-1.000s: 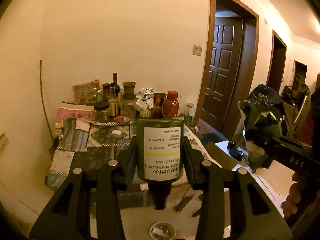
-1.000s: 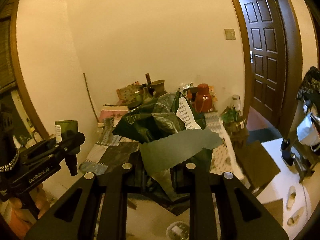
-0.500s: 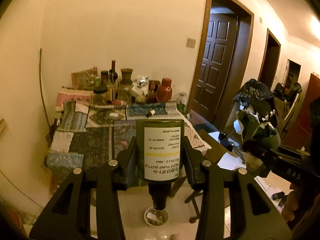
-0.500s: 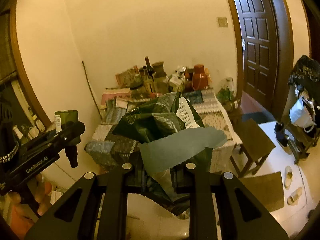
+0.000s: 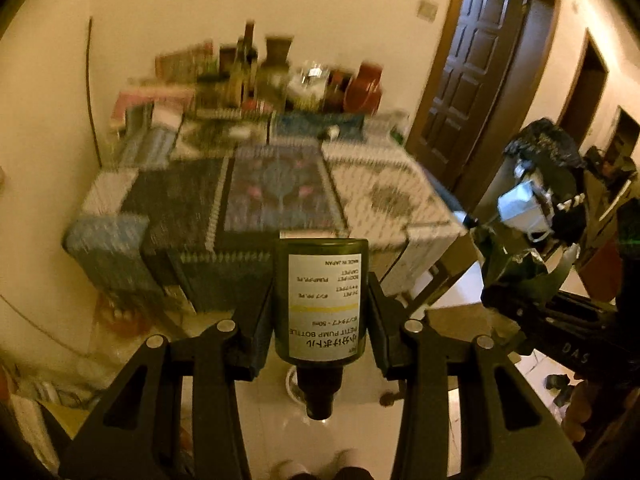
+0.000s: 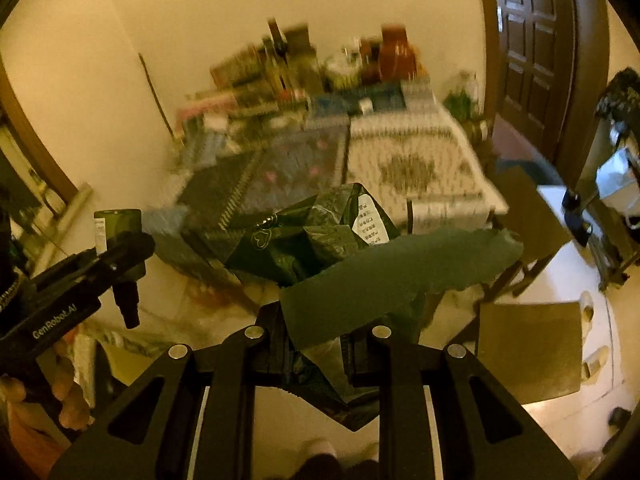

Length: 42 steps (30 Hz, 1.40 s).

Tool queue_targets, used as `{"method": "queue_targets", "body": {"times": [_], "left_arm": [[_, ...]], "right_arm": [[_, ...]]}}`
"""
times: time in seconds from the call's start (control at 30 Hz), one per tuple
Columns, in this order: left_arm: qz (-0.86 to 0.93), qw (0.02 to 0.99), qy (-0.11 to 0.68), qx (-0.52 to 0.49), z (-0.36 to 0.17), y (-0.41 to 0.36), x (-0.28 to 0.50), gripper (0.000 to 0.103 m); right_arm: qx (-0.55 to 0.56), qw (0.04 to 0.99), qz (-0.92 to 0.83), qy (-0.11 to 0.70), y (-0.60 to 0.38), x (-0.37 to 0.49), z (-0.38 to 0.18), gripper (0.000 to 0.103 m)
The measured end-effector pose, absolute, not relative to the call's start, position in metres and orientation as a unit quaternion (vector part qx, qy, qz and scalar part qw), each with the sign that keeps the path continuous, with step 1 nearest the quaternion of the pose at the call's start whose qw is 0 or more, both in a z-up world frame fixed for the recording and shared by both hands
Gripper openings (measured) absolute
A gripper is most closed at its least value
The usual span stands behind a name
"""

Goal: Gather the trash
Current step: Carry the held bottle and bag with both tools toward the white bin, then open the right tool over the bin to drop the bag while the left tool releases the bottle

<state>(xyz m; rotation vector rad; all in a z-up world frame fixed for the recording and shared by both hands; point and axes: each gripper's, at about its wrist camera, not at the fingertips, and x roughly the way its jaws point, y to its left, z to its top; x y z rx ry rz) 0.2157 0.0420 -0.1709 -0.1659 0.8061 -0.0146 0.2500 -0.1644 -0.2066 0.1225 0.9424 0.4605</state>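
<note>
My left gripper (image 5: 320,312) is shut on a small olive-green pump bottle (image 5: 322,300) with a white label, held upside down with its dark neck pointing down. It also shows in the right wrist view (image 6: 118,232) at the left. My right gripper (image 6: 316,344) is shut on a crumpled dark green plastic wrapper (image 6: 320,248) with a torn grey-green flap. That wrapper shows at the right of the left wrist view (image 5: 516,268). Both grippers are held in the air, in front of a table with a patchwork cloth (image 5: 276,188).
The table's far edge by the wall carries several bottles, jars and a red jug (image 5: 366,88). A dark wooden door (image 5: 480,72) is at the right. Wooden stools (image 6: 528,216) and a white low unit (image 6: 576,264) stand right of the table. The pale floor lies below.
Both grippers have risen and tilted down, so the table now appears from above and lower in view. The background is motion blurred. The bottle and the wrapper stay gripped.
</note>
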Motion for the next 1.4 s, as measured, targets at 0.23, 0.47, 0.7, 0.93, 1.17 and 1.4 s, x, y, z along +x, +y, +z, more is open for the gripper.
{"method": "queue_targets", "body": {"times": [0.23,0.47,0.7,0.93,1.17,1.4], "left_arm": [[0.017,0.889,0.446,-0.102,-0.283,0.041,0.245,0.041],[0.037,0.859,0.493,-0.130,-0.408,0.051,0.259,0.041],[0.053,0.837,0.524,-0.148,-0.518,0.065,0.256,0.041],[0.063,0.824,0.543,-0.150,-0.591,0.081,0.254,0.041],[0.064,0.815,0.555,-0.154,-0.626,0.082,0.259,0.041],[0.037,0.806,0.571,-0.153,-0.643,0.065,0.273,0.041]], "right_arm": [[0.031,0.829,0.227,0.510,-0.156,0.276,-0.315,0.017],[0.013,0.794,0.230,0.563,-0.141,0.291,-0.433,0.017],[0.002,0.760,0.235,0.606,-0.119,0.302,-0.553,0.017],[0.025,0.727,0.267,0.632,-0.097,0.306,-0.638,0.021],[0.039,0.714,0.269,0.645,-0.087,0.309,-0.675,0.060],[0.036,0.719,0.247,0.648,-0.100,0.314,-0.674,0.062]]}}
